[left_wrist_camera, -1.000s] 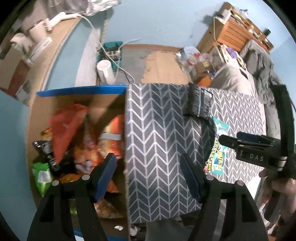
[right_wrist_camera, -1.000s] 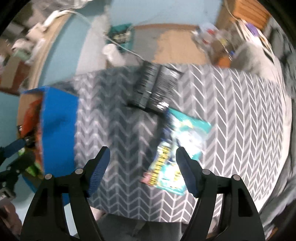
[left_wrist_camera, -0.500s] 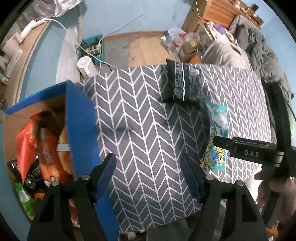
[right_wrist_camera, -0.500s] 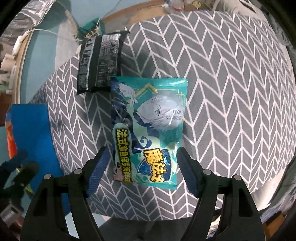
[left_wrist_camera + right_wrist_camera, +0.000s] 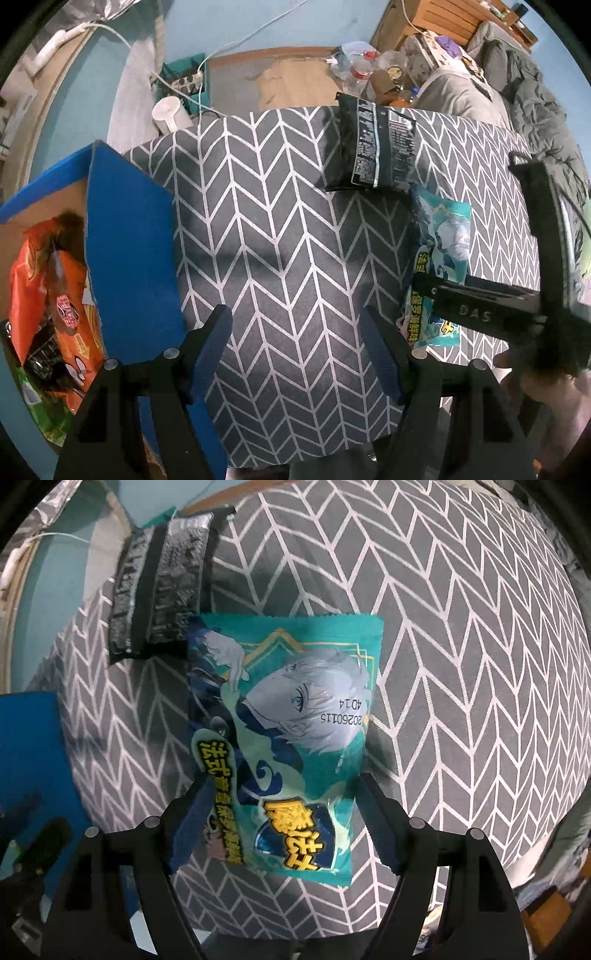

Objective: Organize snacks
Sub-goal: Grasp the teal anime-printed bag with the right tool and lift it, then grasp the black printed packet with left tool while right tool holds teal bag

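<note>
A teal snack packet with a cartoon face lies on the grey chevron tablecloth. My right gripper is open, its two blue fingers either side of the packet's near end, close over it. A black snack bag lies just beyond the packet. In the left wrist view the packet and the black bag lie right of centre, with my right gripper over the packet. My left gripper is open and empty above the cloth, beside the blue cardboard box.
The blue box at the table's left holds several orange, green and black snack bags. Its blue wall also shows in the right wrist view. Beyond the table lie a white cup, cables, bottles and a grey bed.
My right gripper has dropped down close over the teal packet, which now fills its view. My left gripper has swung right from above the box to over the cloth.
</note>
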`<state>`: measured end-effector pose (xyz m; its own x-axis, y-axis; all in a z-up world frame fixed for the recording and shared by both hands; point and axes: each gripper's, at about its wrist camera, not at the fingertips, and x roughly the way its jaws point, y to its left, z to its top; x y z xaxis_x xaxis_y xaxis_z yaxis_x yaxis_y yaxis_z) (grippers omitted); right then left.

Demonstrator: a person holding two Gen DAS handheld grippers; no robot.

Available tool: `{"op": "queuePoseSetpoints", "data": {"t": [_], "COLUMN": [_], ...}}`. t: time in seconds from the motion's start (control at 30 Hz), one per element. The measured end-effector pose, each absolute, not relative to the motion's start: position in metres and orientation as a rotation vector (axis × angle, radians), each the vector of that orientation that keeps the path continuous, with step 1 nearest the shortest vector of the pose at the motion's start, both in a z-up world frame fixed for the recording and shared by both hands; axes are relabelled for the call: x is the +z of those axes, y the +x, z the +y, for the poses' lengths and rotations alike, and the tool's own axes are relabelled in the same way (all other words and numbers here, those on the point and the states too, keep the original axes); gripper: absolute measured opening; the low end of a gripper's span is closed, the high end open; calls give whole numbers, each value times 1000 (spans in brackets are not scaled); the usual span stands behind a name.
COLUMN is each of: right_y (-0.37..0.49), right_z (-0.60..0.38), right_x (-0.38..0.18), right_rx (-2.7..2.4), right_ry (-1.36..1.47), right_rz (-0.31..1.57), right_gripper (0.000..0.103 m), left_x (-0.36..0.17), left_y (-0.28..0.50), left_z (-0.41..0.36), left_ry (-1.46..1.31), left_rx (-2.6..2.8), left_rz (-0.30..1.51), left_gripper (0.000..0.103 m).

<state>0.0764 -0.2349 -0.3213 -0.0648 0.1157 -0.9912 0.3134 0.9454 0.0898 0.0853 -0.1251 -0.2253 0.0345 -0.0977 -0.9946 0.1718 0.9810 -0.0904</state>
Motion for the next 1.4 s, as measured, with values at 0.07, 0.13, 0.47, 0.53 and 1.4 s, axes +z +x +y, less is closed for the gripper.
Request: {"op": "queuePoseSetpoints", "data": {"t": [0.07,0.13,0.47,0.53,1.4], "right_y": [77,79,77,74,111], "right_z": [-232,-225,-216,-223,-327], "right_x": [-326,-329,-330,-330,-318], "right_rx": [-172,-184,-120,-90,1], "right_ry": [327,307,218,239,246], "right_rz": [1635,1636,1614,1602,1548], "right_gripper": [79,79,61,59,77], "left_x": [-227,-228,-229,-229,-253], "left_y": [86,87,99,104,196], "left_z": [-124,-123,-128,-132,-220], "left_ry": [56,56,27,20,-21], "left_rx": [-200,-192,-178,-181,-172], "left_rz": [1526,1530,1542,1545,1582], "left_gripper": [73,73,73,73,90]}}
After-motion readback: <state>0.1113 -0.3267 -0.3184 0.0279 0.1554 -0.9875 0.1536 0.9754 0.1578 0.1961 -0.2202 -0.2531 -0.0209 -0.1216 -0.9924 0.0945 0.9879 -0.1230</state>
